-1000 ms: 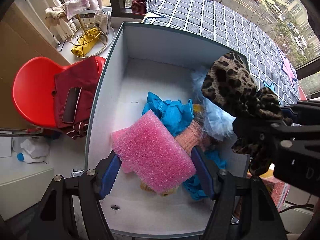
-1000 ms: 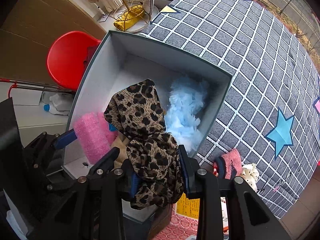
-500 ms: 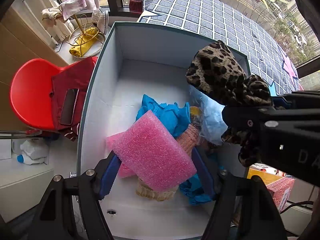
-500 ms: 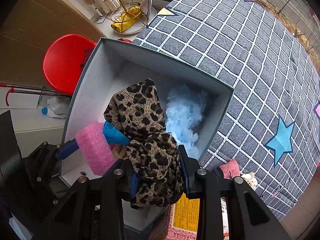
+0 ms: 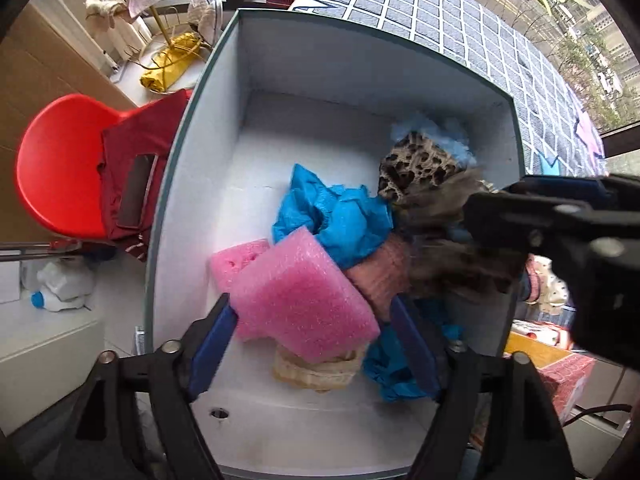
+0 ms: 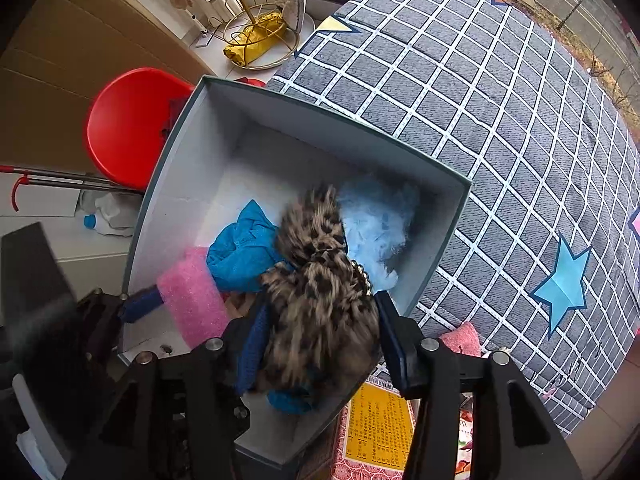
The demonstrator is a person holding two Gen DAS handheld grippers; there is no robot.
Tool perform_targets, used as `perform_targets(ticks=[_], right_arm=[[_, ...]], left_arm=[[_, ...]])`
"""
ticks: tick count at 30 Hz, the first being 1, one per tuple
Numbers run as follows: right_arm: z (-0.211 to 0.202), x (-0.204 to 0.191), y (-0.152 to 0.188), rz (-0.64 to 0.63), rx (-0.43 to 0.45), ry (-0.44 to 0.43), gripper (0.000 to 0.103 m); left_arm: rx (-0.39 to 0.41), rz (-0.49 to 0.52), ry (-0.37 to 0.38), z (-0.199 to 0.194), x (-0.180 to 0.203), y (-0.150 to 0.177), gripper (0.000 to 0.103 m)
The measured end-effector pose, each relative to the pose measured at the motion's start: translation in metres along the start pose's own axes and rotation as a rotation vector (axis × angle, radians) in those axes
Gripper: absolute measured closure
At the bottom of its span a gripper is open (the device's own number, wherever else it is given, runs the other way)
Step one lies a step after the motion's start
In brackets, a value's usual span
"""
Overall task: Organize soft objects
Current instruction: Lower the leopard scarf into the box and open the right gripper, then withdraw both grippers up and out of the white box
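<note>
**Dropping soft things into the box**

Job now, I think: put both soft things down inside the big grey-white cardboard box (image 5: pixel 192 184) & let go.

How to do it well:
- Go low first, then let go, so nothing bounces over the box wall.
- Aim for the bare floor at the far-left of the box. The near-right side is full already w/ the crumpled bright blue cloth (image 5: pixel 332 220), the fluffy light blue feathery bundle (image 6: pixel 376 220) & a pale woven thing I can't make out well.
- Soft stuff may cling to the pads, so spread wide & pull straight up.

Left claw (image 5: pixel 308 332): partly spread, blue pads on both sides of the pink foam block (image 5: pixel 296 300). It looks like it is gripping the block, which sits low in the box on top of the pile. A 2nd pink foam bit lies just behind it.

Right claw (image 6: pixel 316 336): pads spread fairly wide w/ the furry leopard-print cloth bundle (image 6: pixel 320 280) between them. The cloth is blurry. It may be slipping loose, so I can't tell if the pads grip it or not. Its top end droops into the box, between the blue cloth & the feathery bundle.
</note>
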State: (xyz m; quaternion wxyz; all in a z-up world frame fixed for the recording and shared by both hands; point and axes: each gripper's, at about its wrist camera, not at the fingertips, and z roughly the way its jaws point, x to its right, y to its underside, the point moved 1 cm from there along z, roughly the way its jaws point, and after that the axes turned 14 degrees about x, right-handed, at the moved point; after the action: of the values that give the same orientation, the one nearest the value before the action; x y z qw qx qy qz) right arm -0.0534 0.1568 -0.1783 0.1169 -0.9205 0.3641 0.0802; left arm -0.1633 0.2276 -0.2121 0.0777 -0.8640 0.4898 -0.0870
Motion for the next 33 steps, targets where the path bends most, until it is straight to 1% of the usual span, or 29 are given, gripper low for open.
perform_targets(ticks=[1,2,3,4,6,7,8,14,20,33], right_arm=[[-0.001,0.0,0.0,0.0,0.003,-0.002,0.04],[-0.002,0.001,-0.001,0.0,0.007,-0.003,0.025],[-0.004,0.002,-0.001,-0.006,0.012,0.016,0.021],[-0.005,0.003,-0.001,-0.004,0.017,0.01,0.019],[-0.009,0.004,-0.002,0.007,0.023,-0.011,0.018],[-0.011,0.005,-0.003,0.004,0.025,-0.007,0.007],[-0.012,0.006,-0.003,-0.002,0.029,0.009,0.0],[-0.026,0.01,-0.003,0.012,0.062,0.0,0.0],[-0.033,0.005,-0.001,0.011,0.078,-0.014,0.0],[-0.049,0.002,0.006,0.002,0.101,-0.022,0.0]], left_arm=[[0.0,0.003,-0.015,0.0,0.0,0.001,0.013],[0.0,-0.011,-0.012,-0.002,-0.001,0.001,0.009],[0.004,-0.02,-0.01,-0.003,-0.003,0.001,0.001],[0.012,-0.025,-0.013,-0.004,-0.003,0.001,0.0],[0.04,-0.037,-0.008,-0.011,-0.005,0.0,0.0],[0.048,-0.053,-0.002,-0.014,-0.007,-0.003,0.0],[0.05,-0.064,0.005,-0.015,-0.008,-0.004,0.0],[0.053,-0.1,0.046,-0.019,-0.013,-0.007,0.0],[0.043,-0.103,0.053,-0.024,-0.012,-0.005,0.0],[0.053,-0.089,0.002,-0.041,-0.011,0.001,0.0]])
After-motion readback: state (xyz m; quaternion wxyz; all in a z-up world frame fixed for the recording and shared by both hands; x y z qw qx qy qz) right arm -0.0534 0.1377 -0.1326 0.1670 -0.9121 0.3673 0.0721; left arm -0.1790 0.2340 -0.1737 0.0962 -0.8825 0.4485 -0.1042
